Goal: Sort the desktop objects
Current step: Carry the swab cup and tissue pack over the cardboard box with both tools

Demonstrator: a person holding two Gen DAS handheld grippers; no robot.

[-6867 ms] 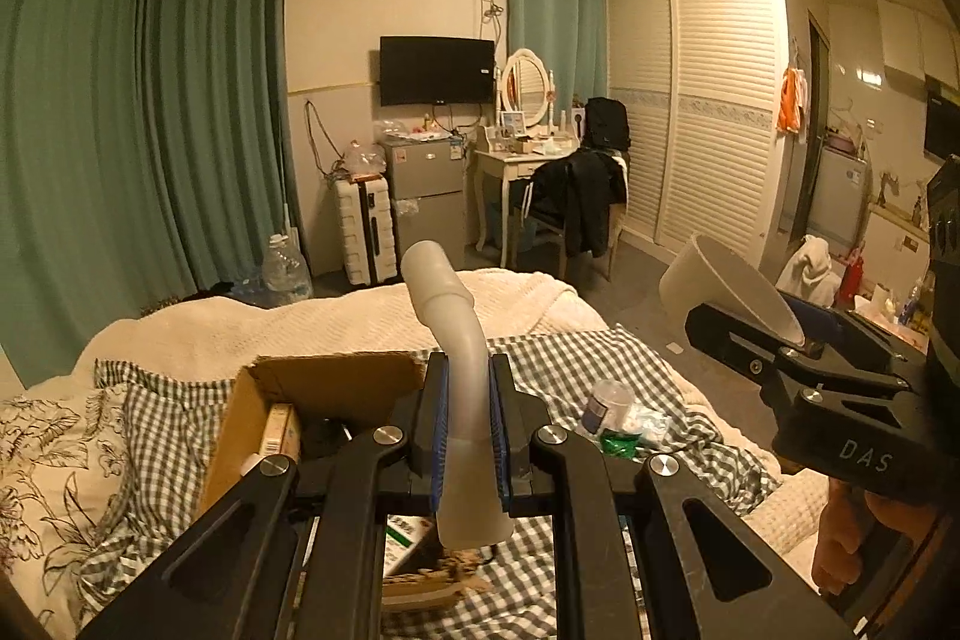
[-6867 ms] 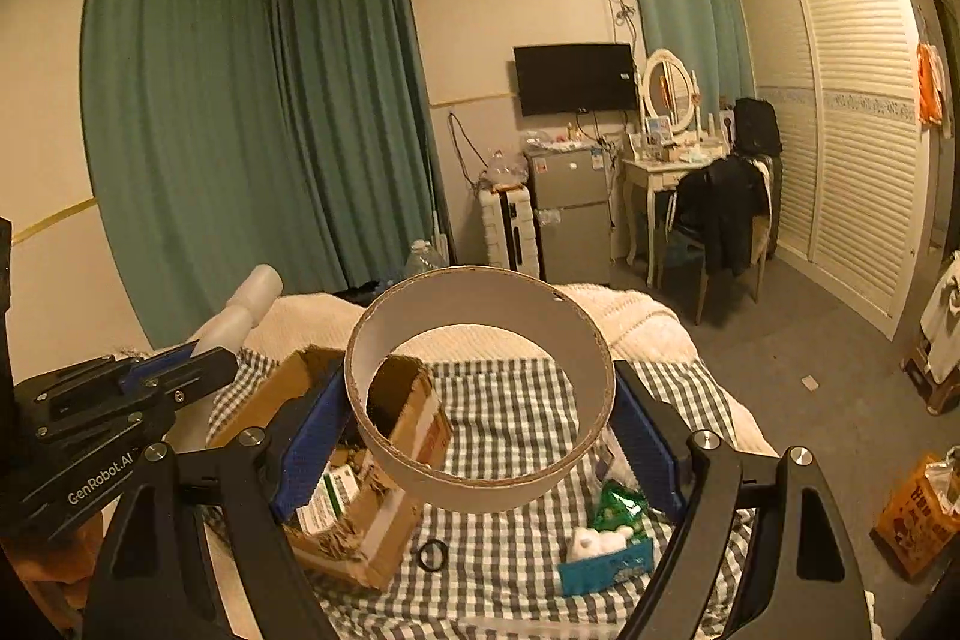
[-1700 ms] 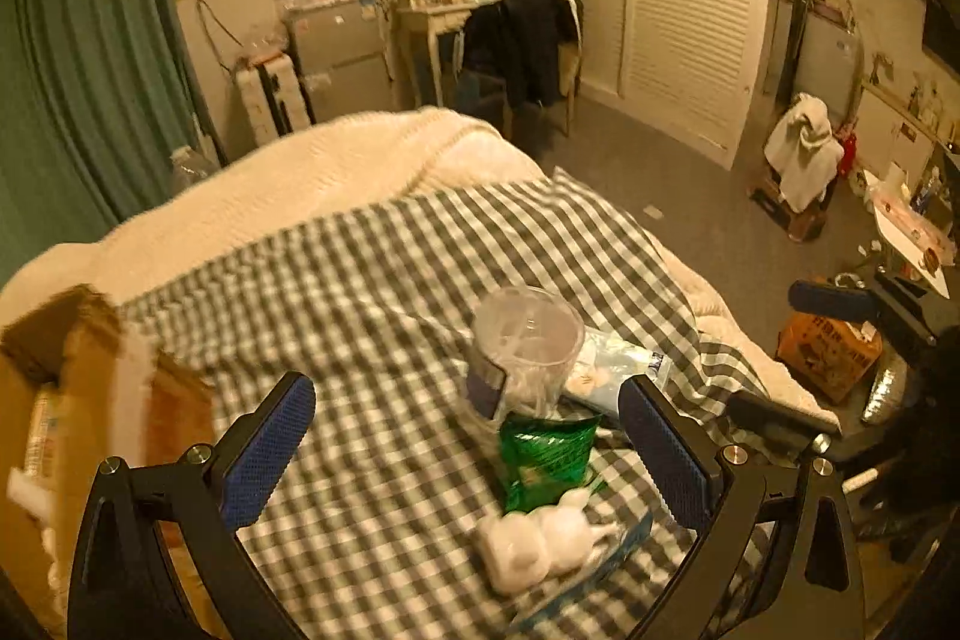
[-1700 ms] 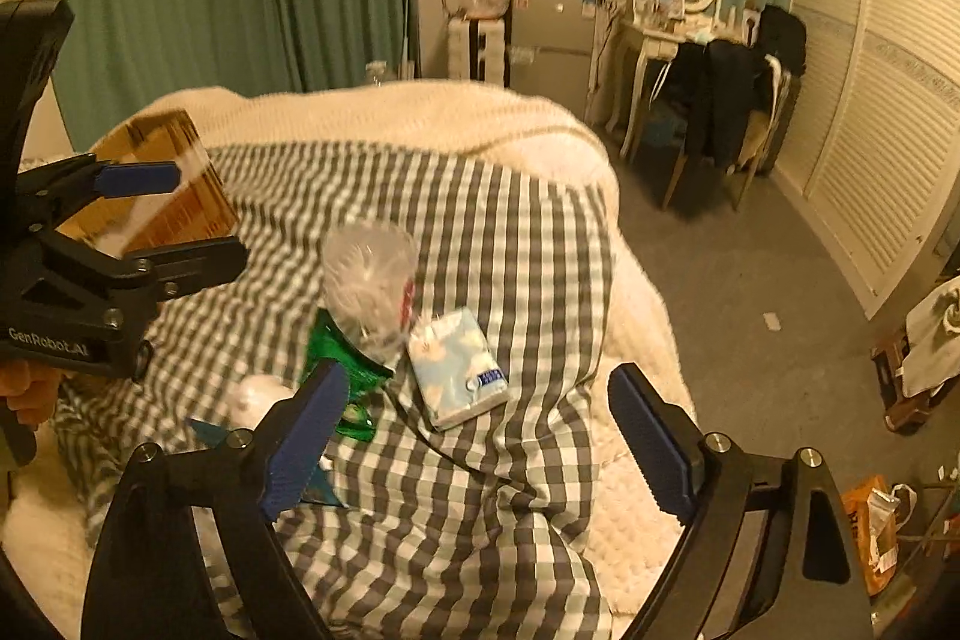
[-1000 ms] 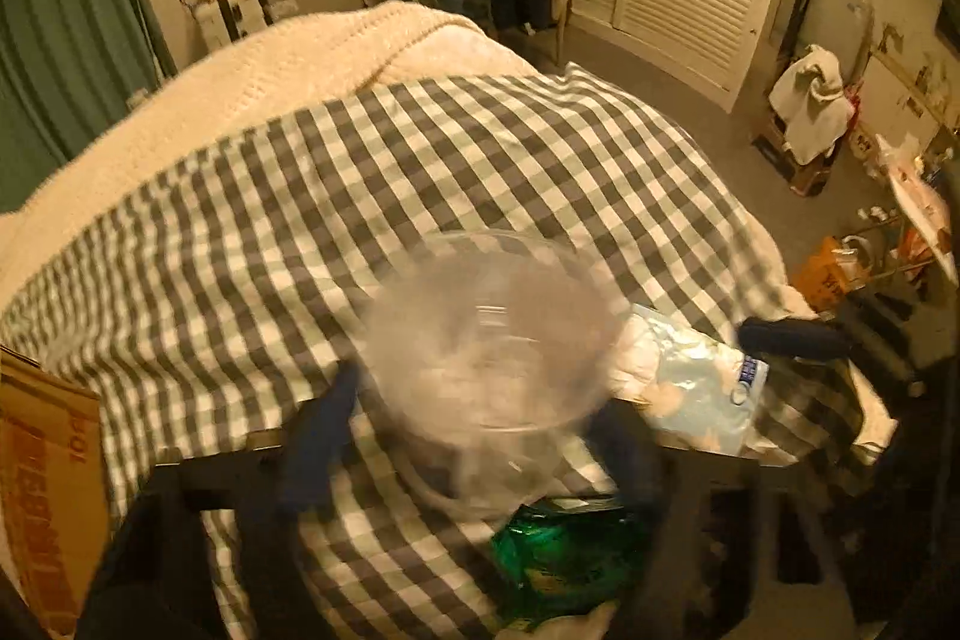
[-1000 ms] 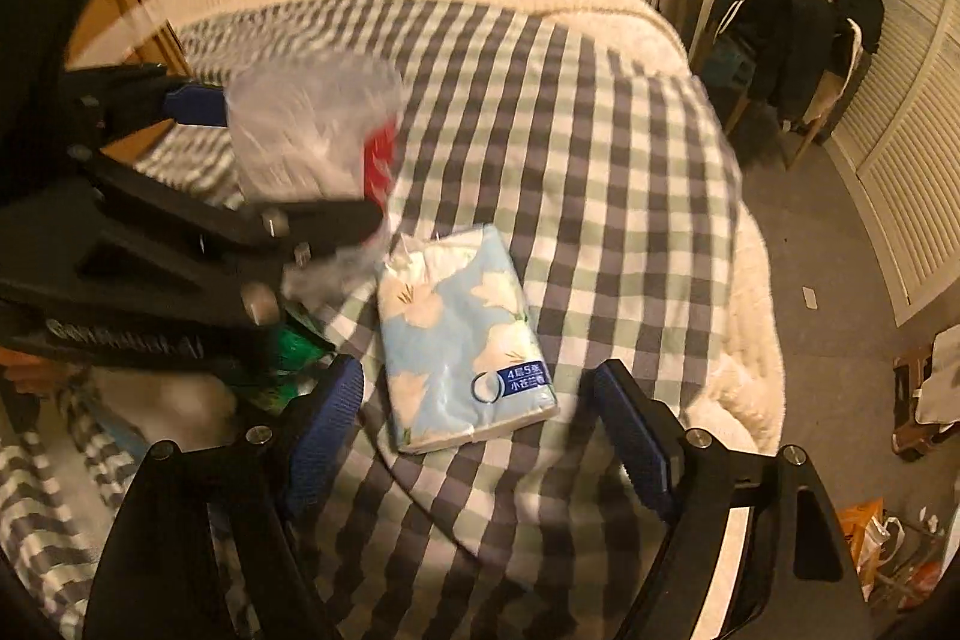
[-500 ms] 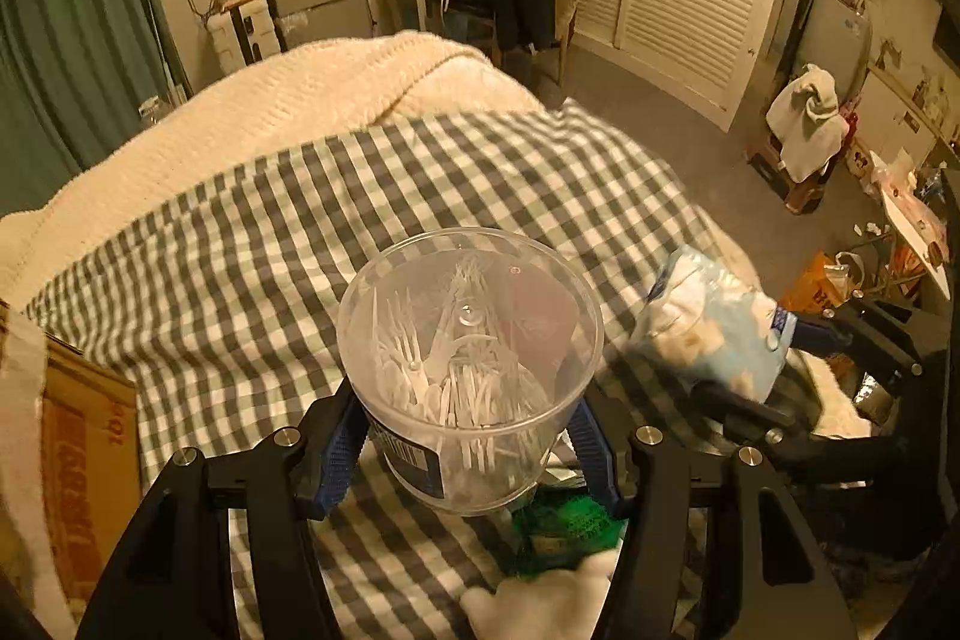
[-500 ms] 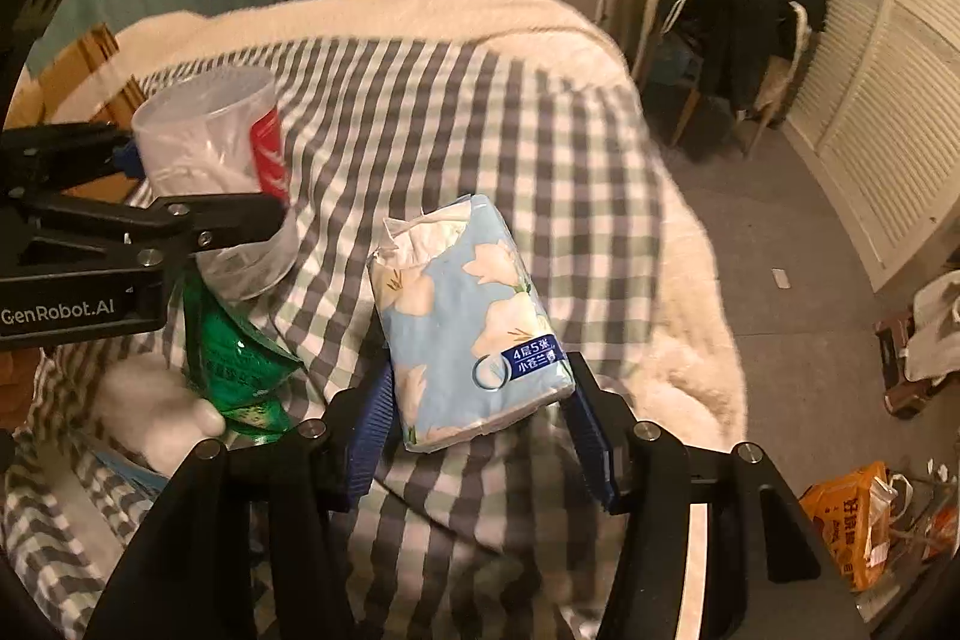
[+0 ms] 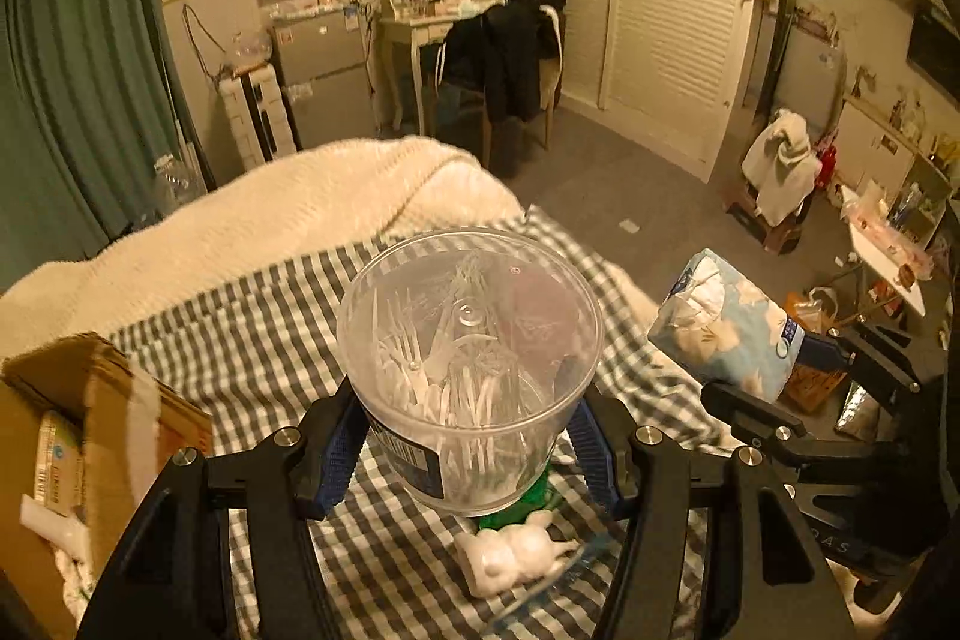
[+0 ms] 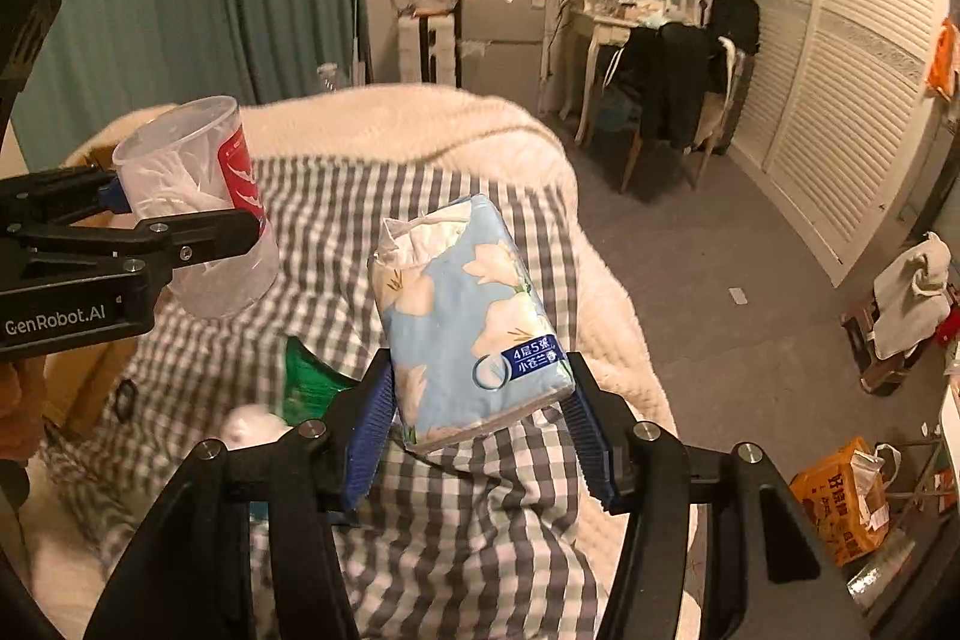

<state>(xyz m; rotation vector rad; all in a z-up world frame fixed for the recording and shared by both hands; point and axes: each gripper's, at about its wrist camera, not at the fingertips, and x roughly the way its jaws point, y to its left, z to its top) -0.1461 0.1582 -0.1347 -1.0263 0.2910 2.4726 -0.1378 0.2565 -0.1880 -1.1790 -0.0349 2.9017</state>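
My left gripper [image 9: 468,436] is shut on a clear plastic cup [image 9: 468,358] full of small white plastic forks, held above the checked bed cover [image 9: 270,340]. The same cup [image 10: 198,196] shows at the left of the right wrist view, between the left gripper's fingers [image 10: 198,235]. My right gripper [image 10: 480,430] is shut on a light blue flowered tissue pack [image 10: 462,310], lifted clear of the bed; the pack [image 9: 732,328] also appears at the right of the left wrist view. An open cardboard box [image 9: 72,448] stands at the left.
On the bed below lie a green packet [image 10: 306,382] and a white lumpy object [image 9: 510,556]. A cream blanket [image 9: 240,232] covers the far end of the bed. Floor, a chair with dark clothes [image 10: 666,82] and an orange bag [image 10: 840,496] lie to the right.
Both grippers closed, the left on the cup and the right on the tissue pack, and both have risen from the bed with their loads. The box at the left came into view.
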